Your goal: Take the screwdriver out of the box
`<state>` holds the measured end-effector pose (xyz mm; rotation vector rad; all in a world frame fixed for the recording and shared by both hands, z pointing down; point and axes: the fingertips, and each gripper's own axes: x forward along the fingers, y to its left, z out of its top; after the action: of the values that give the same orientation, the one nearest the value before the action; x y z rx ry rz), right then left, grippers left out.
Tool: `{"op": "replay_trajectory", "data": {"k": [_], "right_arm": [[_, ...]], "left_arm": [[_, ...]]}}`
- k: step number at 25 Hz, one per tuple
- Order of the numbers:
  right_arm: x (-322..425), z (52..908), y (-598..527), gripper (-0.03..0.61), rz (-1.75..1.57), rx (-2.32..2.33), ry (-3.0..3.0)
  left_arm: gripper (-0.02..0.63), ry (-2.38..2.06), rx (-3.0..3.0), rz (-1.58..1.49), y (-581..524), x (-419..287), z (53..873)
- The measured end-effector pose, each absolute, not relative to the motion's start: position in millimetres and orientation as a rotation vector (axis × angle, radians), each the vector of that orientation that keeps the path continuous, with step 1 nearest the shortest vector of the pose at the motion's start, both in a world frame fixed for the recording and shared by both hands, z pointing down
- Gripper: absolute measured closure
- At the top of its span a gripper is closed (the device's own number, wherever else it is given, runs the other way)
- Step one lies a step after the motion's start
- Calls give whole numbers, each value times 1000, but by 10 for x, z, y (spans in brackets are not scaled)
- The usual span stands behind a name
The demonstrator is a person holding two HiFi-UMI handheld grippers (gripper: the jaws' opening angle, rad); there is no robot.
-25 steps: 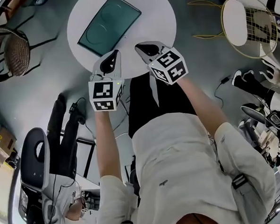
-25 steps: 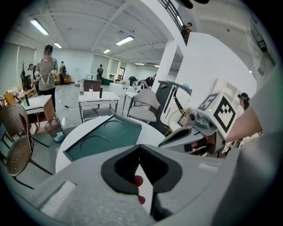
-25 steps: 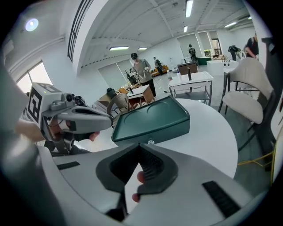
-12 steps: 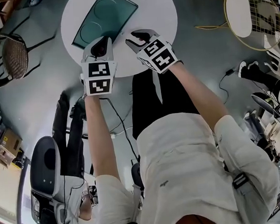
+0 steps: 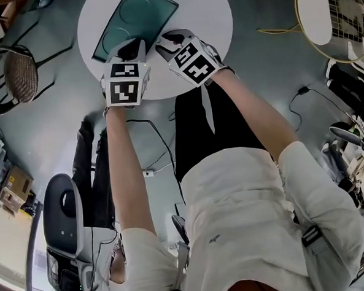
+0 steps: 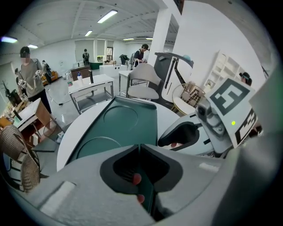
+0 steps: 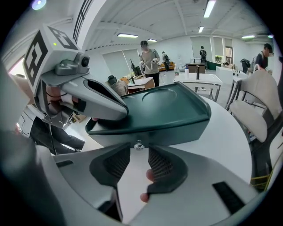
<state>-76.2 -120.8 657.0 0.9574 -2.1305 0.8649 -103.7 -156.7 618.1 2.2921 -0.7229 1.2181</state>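
Jaws opening empty on right gripper (image 7: 139, 149), together on left gripper (image 6: 140, 148), green box (image 7: 170, 110) ahead

Box: the closed box (image 5: 134, 21) takes up the table's left part; its flat lid is bare, with open air above.
Right of box: the table (image 5: 205, 23) top is bare in a wide strip out to the rim.
Box front wall: 1 small latch knob (image 7: 139, 145) juts out just ahead of the right gripper (image 5: 168, 43), whose jaws are opening over bare table top.
Between grippers: the left gripper (image 5: 129, 50), jaws together, leaves only a narrow gap.
Surrounds: a wicker chair (image 5: 8, 72) and a wire chair (image 5: 331, 16) both stand well apart from the table.
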Motion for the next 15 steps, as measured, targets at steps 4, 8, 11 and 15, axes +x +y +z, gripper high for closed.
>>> {"op": "replay_trajectory", "data": {"k": [4, 8, 11, 15], "right_arm": [[-781, 6608, -1214, 458, 861, 941, -2126], [-812, 6639, -1247, 491, 834, 938, -2109], [-833, 6626, -1271, 500, 828, 940, -2097], [-860, 6617, -1256, 505, 818, 936, -2087]], "left_arm": [[594, -723, 2269, 1207, -1592, -1038, 6193], [601, -730, 2261, 1211, -1621, -1056, 6199], [603, -747, 2253, 1213, -1640, -1093, 6194], [603, -774, 2254, 1216, -1638, -1121, 6185]]}}
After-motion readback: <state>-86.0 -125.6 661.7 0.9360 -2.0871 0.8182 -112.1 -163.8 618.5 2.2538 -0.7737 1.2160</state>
